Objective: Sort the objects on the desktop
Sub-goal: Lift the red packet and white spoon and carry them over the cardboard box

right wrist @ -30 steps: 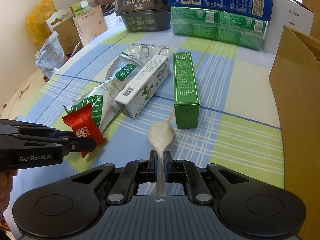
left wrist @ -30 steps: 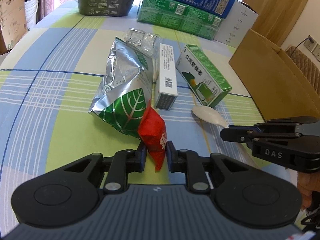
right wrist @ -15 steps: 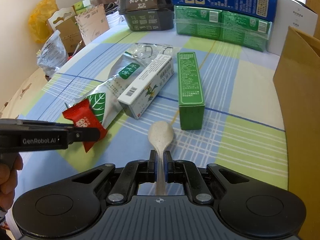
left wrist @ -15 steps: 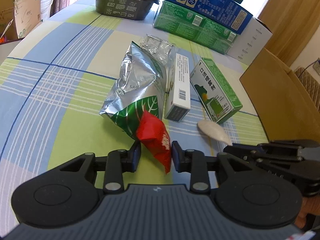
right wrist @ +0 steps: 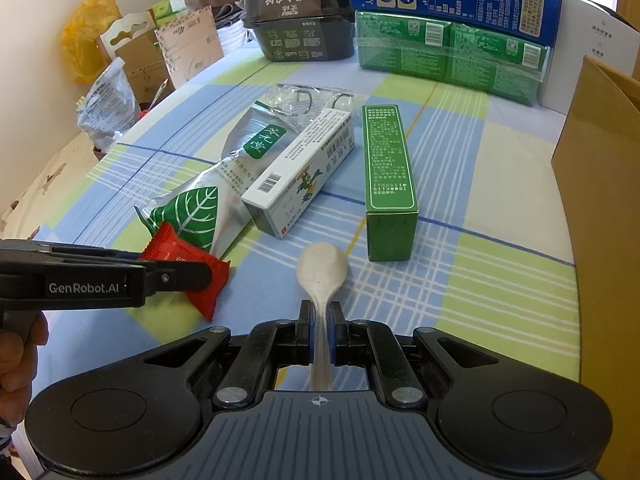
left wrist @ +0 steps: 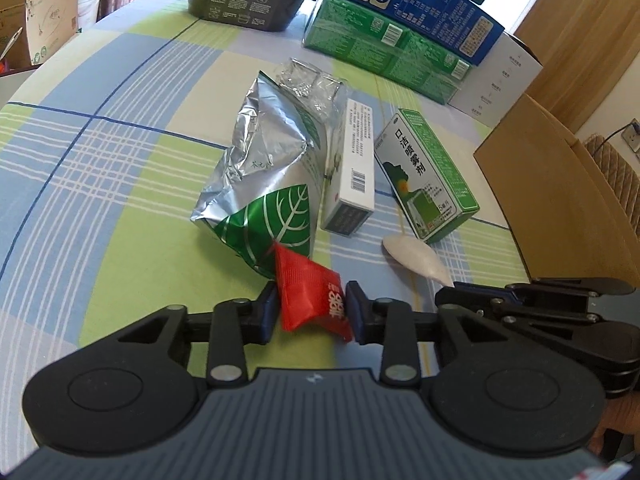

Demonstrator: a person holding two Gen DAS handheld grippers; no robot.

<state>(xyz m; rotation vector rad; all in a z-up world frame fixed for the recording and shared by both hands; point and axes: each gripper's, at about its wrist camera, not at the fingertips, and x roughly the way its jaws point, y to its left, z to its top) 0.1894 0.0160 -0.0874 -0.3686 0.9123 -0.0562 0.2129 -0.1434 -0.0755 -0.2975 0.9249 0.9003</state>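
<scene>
My left gripper [left wrist: 312, 312] has its jaws spread around a red snack packet [left wrist: 310, 300]; the packet fills the gap and seems to rest on the table. The packet [right wrist: 188, 264] and left gripper [right wrist: 200, 276] also show in the right wrist view. My right gripper [right wrist: 319, 332] is shut on the handle of a white spoon [right wrist: 322, 268], its bowl pointing away over the table. The spoon bowl [left wrist: 416, 258] shows in the left wrist view, with the right gripper [left wrist: 444, 294] behind it.
A silver leaf-print bag [left wrist: 268, 168], a white medicine box [left wrist: 354, 168], a green box [left wrist: 428, 174] and a clear wrapper [left wrist: 308, 80] lie mid-table. Stacked green and blue cartons [right wrist: 452, 12] and a dark tray [right wrist: 300, 16] stand at the back. A cardboard box [right wrist: 600, 184] stands at the right.
My left gripper's jaws have spread wider around the red packet, which has tipped flatter. The right gripper still holds the spoon in about the same place.
</scene>
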